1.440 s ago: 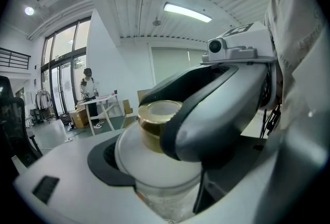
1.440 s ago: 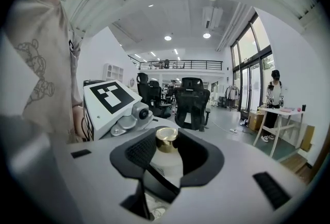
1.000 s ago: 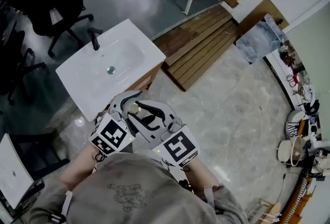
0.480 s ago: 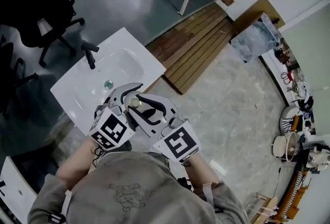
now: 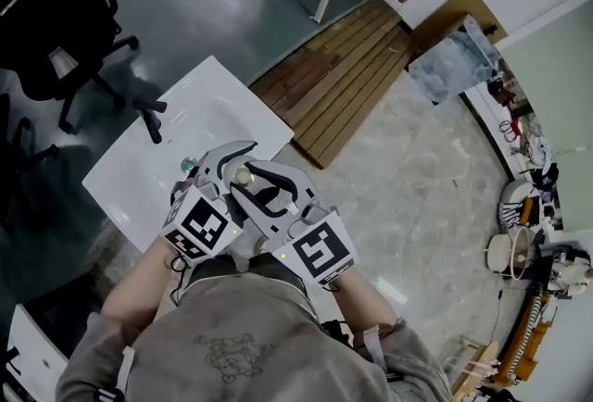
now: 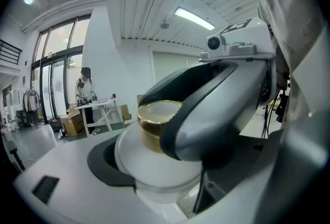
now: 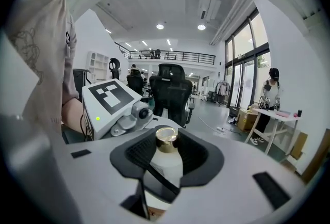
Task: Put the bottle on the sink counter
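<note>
A white bottle with a gold cap (image 5: pixel 243 175) stands upright between both grippers, which are held close together over the near corner of the white sink counter (image 5: pixel 243 87). In the right gripper view the bottle (image 7: pixel 166 165) sits between the ribbed black pads, and my right gripper (image 7: pixel 167 158) is shut on it. In the left gripper view the bottle (image 6: pixel 154 166) fills the middle, and my left gripper (image 6: pixel 170 181) has its black pad against the bottle's shoulder. The right gripper's grey jaw hides the bottle's other side. From the head, the left gripper (image 5: pixel 222 161) and right gripper (image 5: pixel 264 185) meet at the cap.
A black faucet (image 5: pixel 151 118) stands at the basin's far side and a drain (image 5: pixel 185 163) is just left of the grippers. Black office chairs (image 5: pixel 56 30) stand beyond the sink. Wooden planks (image 5: pixel 343 67) lie on the floor to the right. A person (image 6: pixel 84 89) stands by a white table.
Both grippers have moved forward together with the bottle, from the sink's front edge to over its near corner. Their grip looks the same.
</note>
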{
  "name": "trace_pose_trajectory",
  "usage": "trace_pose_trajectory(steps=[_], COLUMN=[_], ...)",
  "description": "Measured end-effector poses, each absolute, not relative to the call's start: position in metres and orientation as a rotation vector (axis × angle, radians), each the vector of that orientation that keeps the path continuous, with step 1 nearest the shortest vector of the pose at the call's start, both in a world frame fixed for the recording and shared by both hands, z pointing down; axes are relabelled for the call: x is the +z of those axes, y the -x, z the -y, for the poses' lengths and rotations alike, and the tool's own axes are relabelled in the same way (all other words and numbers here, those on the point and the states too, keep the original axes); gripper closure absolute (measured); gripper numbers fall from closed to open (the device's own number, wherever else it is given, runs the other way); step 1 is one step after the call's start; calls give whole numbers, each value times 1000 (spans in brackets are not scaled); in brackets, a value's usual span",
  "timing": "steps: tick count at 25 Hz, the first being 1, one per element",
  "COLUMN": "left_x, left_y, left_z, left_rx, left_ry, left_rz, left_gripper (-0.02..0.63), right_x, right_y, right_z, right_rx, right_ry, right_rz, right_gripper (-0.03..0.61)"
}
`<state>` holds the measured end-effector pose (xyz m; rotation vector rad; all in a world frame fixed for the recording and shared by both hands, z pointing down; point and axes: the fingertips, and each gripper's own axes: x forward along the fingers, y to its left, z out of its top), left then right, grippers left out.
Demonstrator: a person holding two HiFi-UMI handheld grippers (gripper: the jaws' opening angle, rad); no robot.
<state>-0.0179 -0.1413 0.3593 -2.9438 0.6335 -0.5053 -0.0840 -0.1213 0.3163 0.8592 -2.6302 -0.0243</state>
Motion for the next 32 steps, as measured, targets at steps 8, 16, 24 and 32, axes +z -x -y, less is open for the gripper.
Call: trace_pose_trajectory(steps=[8, 16, 24, 32], left_x=[382, 401, 429, 469], left_y=[-9, -36, -48, -50], left_z=[174, 221, 271, 310], left_rx=[-509, -485, -494, -492], left_ry=[2957, 2946, 2912, 2928], left_rz=[-635, -609, -578, -632], left_gripper=[291, 291, 291, 291], right_x=[338, 357, 386, 425], right_y=[58, 32, 18, 16], right_z=[155, 203, 253, 291], right_rx=[-5, -9, 30, 27], right_ry=[-817, -841, -906, -884], right_rz=[2602, 2625, 2636, 2628], right_gripper=[445, 445, 445, 443])
